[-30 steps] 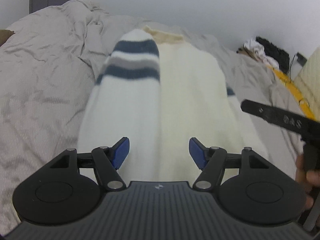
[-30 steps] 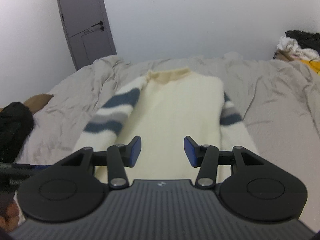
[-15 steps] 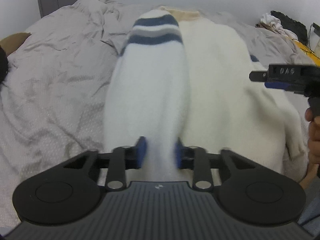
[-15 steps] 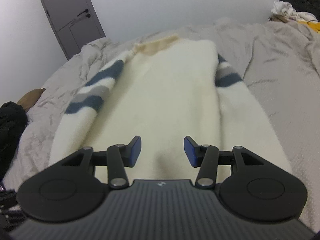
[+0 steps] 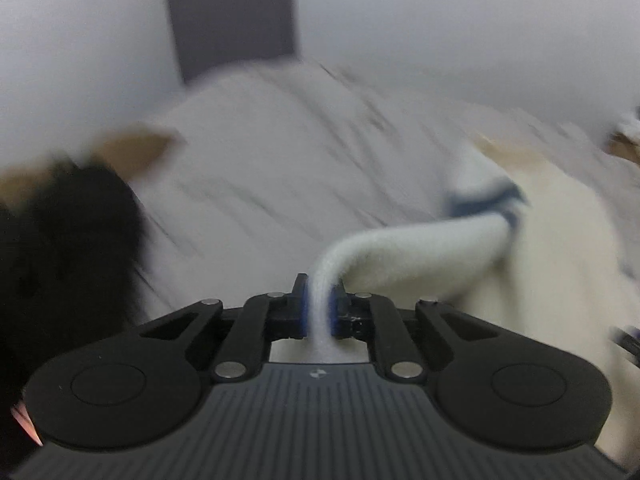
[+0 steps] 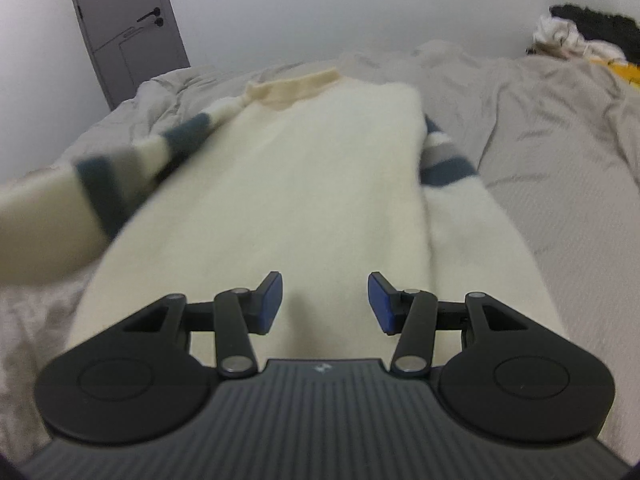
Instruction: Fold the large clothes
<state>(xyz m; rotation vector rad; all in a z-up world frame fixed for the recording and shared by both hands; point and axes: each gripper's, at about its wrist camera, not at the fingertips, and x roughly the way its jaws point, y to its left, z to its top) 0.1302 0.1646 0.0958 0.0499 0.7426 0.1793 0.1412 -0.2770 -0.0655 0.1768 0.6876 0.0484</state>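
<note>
A cream sweater (image 6: 312, 184) with blue and grey striped sleeves lies flat on a grey bed, collar at the far end. My left gripper (image 5: 320, 304) is shut on the cuff end of the left sleeve (image 5: 412, 252), which is lifted off the bed and stretches away to the right; this view is blurred. In the right wrist view the same sleeve (image 6: 80, 200) hangs raised at the left. My right gripper (image 6: 322, 300) is open and empty, low over the sweater's hem. The right sleeve (image 6: 448, 164) lies beside the body.
The grey duvet (image 6: 560, 152) covers the bed. A dark garment (image 5: 60, 248) and a tan pillow (image 5: 132, 148) lie at the left. A pile of clothes (image 6: 580, 40) sits at the far right. A grey door (image 6: 128, 28) stands in the back wall.
My left gripper has closed fully on the left sleeve, lifted it and swung to the left. My right gripper stays open and has moved lower and nearer the hem.
</note>
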